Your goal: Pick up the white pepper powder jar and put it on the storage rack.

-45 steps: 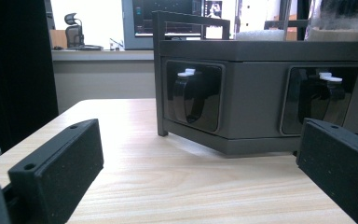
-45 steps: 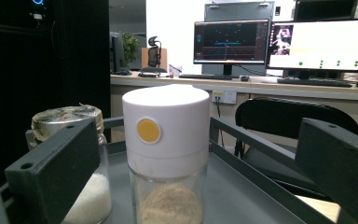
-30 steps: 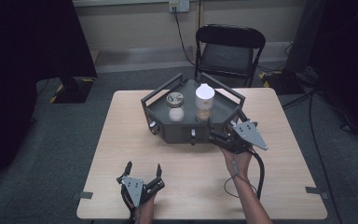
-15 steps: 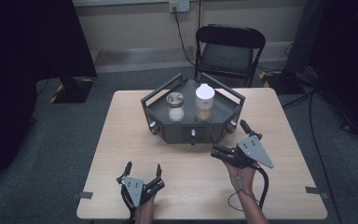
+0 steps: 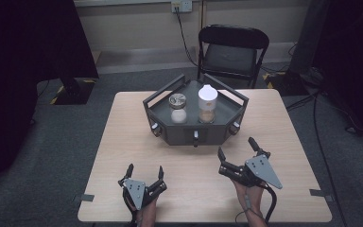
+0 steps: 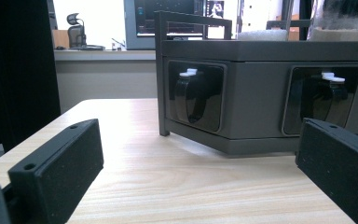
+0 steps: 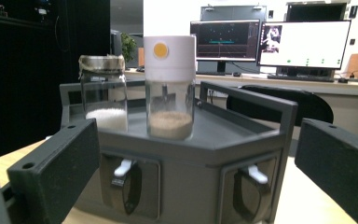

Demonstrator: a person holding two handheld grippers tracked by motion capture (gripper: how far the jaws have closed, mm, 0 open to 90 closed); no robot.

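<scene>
Two grippers, both wide open and empty: left gripper (image 5: pixel 145 173), right gripper (image 5: pixel 240 152). One grey tray (image 5: pixel 163 101) lies just beyond the right gripper, holding two jars: white-capped jar (image 5: pixel 207 103), metal-lidded jar (image 5: pixel 177 108).

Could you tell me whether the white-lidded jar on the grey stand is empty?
No, in the right gripper view the white-lidded jar holds a layer of brownish powder at its bottom, standing on the grey stand.

A lab or office recording space is being shown: lit monitors (image 7: pixel 270 35) are being seen at the upper right of the right gripper view, and a folding chair (image 5: pixel 231 52) and dark curtains (image 5: pixel 33 42) at the top of the high view.
</scene>
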